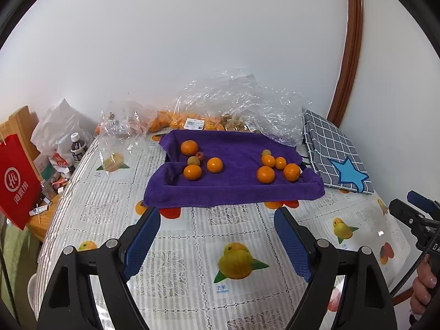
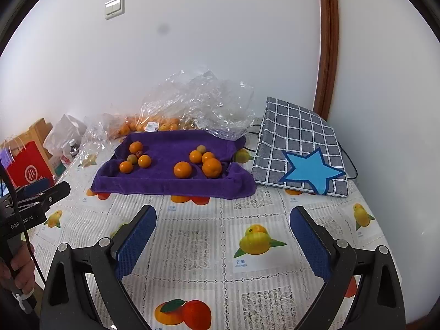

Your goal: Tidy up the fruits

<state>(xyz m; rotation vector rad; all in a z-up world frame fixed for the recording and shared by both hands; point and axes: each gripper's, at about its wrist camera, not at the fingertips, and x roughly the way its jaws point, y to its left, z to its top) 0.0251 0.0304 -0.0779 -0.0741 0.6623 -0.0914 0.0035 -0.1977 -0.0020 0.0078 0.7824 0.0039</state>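
Purple terry towel (image 1: 236, 181) cradles round orange tangerines (image 1: 265, 174) in two sorted clusters; my left gripper (image 1: 217, 240) and right gripper (image 2: 222, 240) hover wide, empty.

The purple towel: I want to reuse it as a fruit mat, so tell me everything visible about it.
The purple towel looks like soft terry cloth, spread on the fruit-printed tablecloth with its edges rumpled up into low walls. Oranges and a few smaller fruits lie on it in two loose clusters. Clear plastic bags touch its far edge.
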